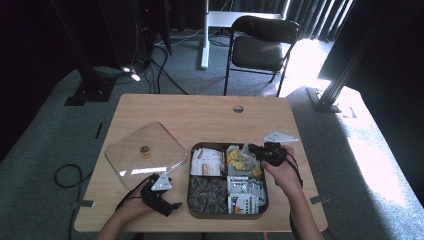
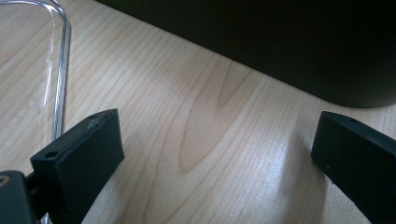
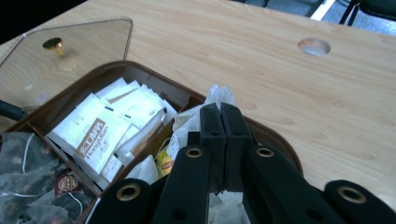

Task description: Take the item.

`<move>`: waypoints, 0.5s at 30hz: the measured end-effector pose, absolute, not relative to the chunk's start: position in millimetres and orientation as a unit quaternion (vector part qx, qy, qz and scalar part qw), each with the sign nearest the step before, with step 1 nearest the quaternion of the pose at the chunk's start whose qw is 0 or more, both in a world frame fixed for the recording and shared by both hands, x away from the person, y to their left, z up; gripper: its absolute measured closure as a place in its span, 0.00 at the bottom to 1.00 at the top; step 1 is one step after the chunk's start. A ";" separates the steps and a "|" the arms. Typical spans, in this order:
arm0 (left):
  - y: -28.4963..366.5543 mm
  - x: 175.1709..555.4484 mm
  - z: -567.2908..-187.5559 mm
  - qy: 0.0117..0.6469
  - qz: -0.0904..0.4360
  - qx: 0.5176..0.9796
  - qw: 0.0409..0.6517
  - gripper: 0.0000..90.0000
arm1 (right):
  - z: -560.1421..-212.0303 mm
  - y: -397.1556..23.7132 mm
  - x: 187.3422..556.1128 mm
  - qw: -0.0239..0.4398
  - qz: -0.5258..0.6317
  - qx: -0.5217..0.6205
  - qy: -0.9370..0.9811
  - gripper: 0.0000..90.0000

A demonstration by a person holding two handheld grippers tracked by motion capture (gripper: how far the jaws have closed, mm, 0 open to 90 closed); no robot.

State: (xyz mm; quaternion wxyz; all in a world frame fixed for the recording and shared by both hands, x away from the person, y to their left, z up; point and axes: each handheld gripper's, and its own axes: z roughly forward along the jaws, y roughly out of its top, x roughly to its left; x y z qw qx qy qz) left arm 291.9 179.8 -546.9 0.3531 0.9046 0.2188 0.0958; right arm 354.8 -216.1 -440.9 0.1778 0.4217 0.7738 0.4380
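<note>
A brown tray (image 1: 227, 216) with four compartments sits at the table's front right. It holds white sachets (image 1: 206, 162), yellow-tagged tea bags (image 1: 240, 160), dark mesh bags (image 1: 206, 192) and printed packets (image 1: 245, 192). My right gripper (image 1: 255, 149) hovers over the yellow-tagged compartment, jaws pressed together (image 3: 219, 109). A crinkled white wrapper (image 3: 217, 93) shows just past the tips; I cannot tell whether it is pinched. My left gripper (image 1: 172, 206) rests low on the wood beside the tray's left wall (image 2: 280, 42), open (image 2: 219, 135), nothing between its fingers (image 2: 93, 140).
A clear square lid (image 1: 160, 145) with a gold knob (image 1: 144, 149) lies flat left of the tray; its edge (image 2: 63, 56) runs close to my left gripper. A cable hole (image 1: 238, 108) marks the table's far side. A black folding chair (image 1: 260, 45) stands behind the table.
</note>
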 end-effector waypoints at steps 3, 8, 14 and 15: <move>179.8 291.9 -546.9 0.219 0.096 0.904 0.353 0.02 | -434.9 -216.8 354.3 0.180 0.444 0.420 0.770 1.00; 179.7 291.8 -547.0 0.220 0.096 0.904 0.354 0.02 | -426.3 -218.3 355.0 0.186 0.452 0.418 0.766 1.00; 179.7 291.8 -547.0 0.220 0.096 0.904 0.354 0.02 | -418.7 -222.4 356.6 0.192 0.458 0.420 0.759 1.00; 179.7 291.8 -547.0 0.220 0.096 0.904 0.354 0.02 | -417.4 -223.4 356.8 0.193 0.460 0.420 0.758 1.00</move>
